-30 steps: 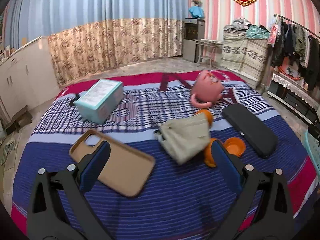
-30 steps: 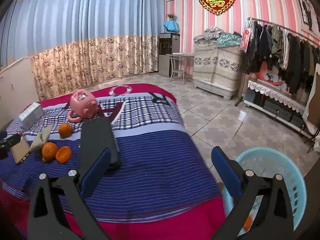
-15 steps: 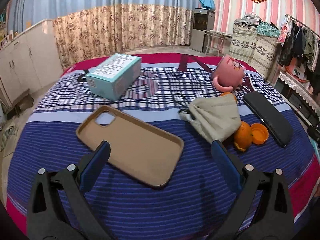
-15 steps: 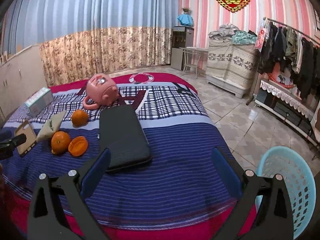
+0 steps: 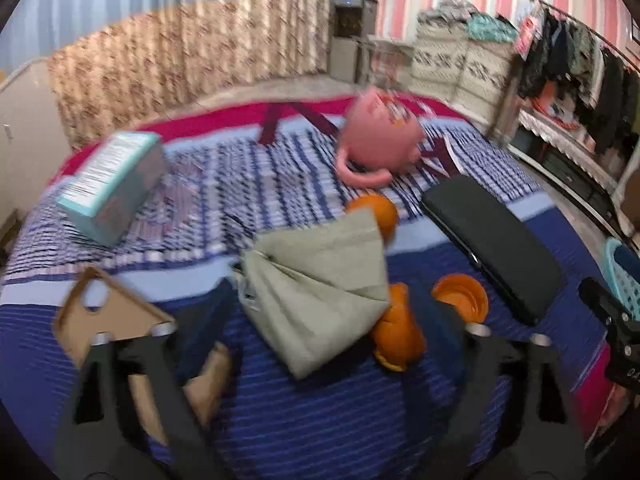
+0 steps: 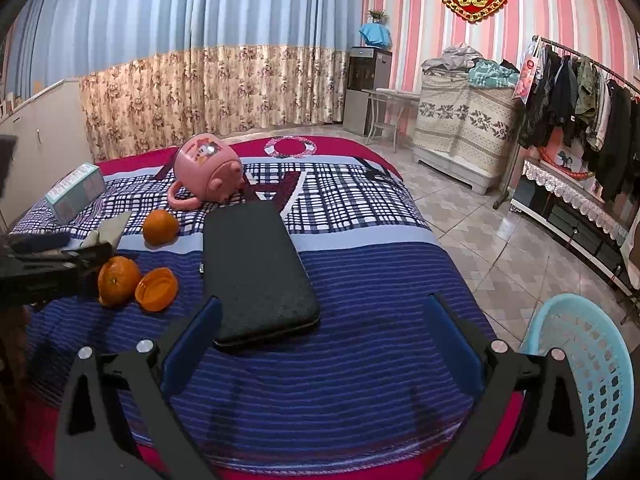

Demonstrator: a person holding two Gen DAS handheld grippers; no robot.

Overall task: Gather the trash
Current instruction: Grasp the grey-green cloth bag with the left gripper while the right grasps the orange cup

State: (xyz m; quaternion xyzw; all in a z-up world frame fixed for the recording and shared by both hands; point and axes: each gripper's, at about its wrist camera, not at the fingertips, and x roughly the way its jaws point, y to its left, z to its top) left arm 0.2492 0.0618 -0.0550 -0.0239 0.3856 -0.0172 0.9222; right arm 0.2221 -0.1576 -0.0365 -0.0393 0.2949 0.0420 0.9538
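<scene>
Teal cardboard marks the far left of the bed (image 6: 360, 280), where a small box (image 5: 116, 184) lies on the checked part of the cover; nearer, a tan phone case (image 5: 108, 316) lies flat, partly behind the left claw (image 5: 320, 320). That claw has just been closing, yet its pads are apart and pressing on nothing, with a grey-green cloth pouch (image 5: 320, 280) and a peeled orange (image 5: 398, 336) lying in the gap between them. Just right of that fruit sits a cup of orange peel (image 5: 460, 296), the likeliest trash here along with the peeled orange, and a whole orange (image 5: 376, 212) shows behind the pouch, with a pink cup (image 5: 380, 140) on its side farther off. Right again lies a long black case (image 6: 256, 268), and past the bed's near right corner a pale blue basket (image 6: 580, 380) stands on the floor, probably where the trash goes. The right claw (image 6: 320, 344) is wide apart and empty, over the near edge of the bed. The main risk, as I judge it, is that the left claw closes on the pouch along with the peel, or instead of it, because the cloth overlaps the peeled orange. Soft peel could also slip or tear, and the picture is blurred, so the aim may be off.
</scene>
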